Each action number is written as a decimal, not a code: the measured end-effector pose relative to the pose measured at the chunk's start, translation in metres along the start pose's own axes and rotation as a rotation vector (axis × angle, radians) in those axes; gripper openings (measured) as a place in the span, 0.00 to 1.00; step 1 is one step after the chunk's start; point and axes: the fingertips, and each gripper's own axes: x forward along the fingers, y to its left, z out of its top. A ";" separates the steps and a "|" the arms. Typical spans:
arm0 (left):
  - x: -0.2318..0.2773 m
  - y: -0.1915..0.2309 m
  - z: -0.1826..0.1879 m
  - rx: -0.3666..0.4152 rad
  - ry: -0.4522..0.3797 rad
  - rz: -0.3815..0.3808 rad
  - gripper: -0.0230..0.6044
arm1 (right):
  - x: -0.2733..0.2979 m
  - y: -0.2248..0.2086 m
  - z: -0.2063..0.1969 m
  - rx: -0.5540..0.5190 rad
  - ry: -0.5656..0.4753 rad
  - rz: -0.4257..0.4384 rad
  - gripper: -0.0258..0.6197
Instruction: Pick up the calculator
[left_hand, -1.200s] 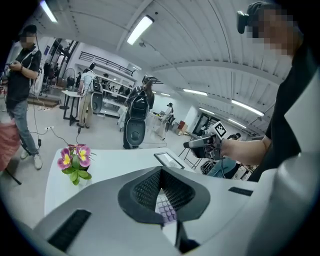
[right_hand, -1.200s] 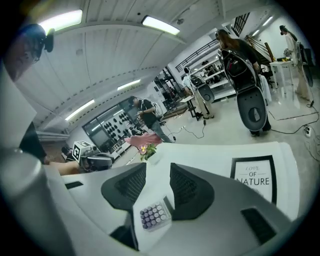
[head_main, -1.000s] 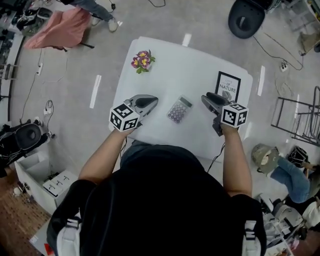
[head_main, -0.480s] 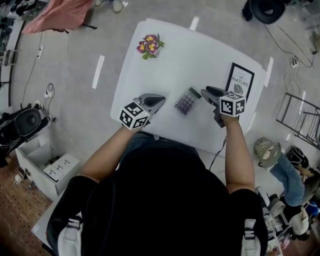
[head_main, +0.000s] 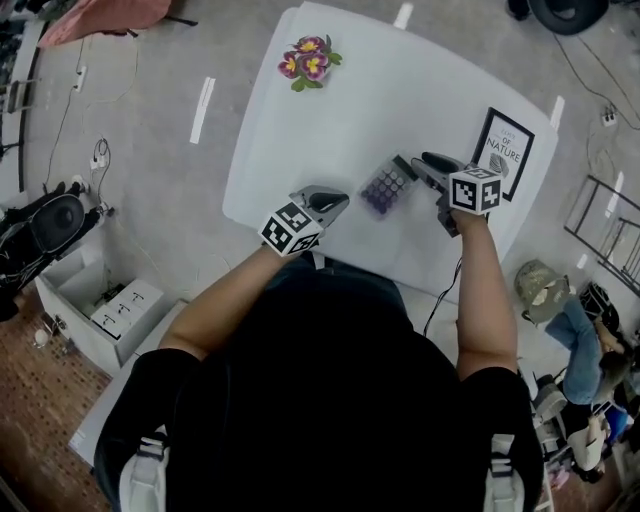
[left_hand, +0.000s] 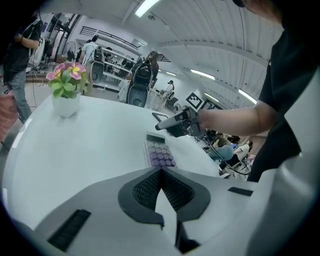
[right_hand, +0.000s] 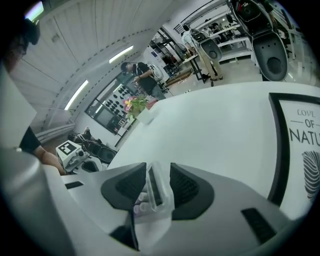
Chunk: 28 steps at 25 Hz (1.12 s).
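The calculator (head_main: 383, 188), grey with purple keys, lies on the white table (head_main: 400, 80) between my two grippers. My right gripper (head_main: 412, 163) is at its display end. In the right gripper view the display end (right_hand: 155, 192) fills the gap between the pads, so that gripper (right_hand: 158, 182) is shut on it. In the left gripper view the calculator (left_hand: 159, 152) lies flat ahead, with the right gripper (left_hand: 156, 121) over its far end. My left gripper (head_main: 343, 198) hovers just left of it, jaws shut and empty (left_hand: 160, 172).
A white pot of pink flowers (head_main: 310, 58) stands at the table's far left corner. A black-framed print (head_main: 505, 150) lies flat just right of my right gripper. The table's near edge runs under my forearms. A person sits on the floor at the right (head_main: 560, 320).
My right gripper has moved left onto the calculator's display end and closed on it. The left gripper stays beside the calculator. The head view has shifted.
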 end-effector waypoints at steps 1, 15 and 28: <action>0.005 -0.001 -0.005 0.001 0.012 -0.004 0.06 | 0.002 -0.002 0.000 0.003 -0.001 0.002 0.29; 0.051 0.011 -0.045 -0.027 0.140 0.017 0.06 | 0.025 -0.006 -0.022 0.015 0.077 0.044 0.29; 0.065 0.011 -0.051 -0.019 0.184 0.006 0.06 | 0.034 -0.001 -0.035 0.056 0.191 0.121 0.26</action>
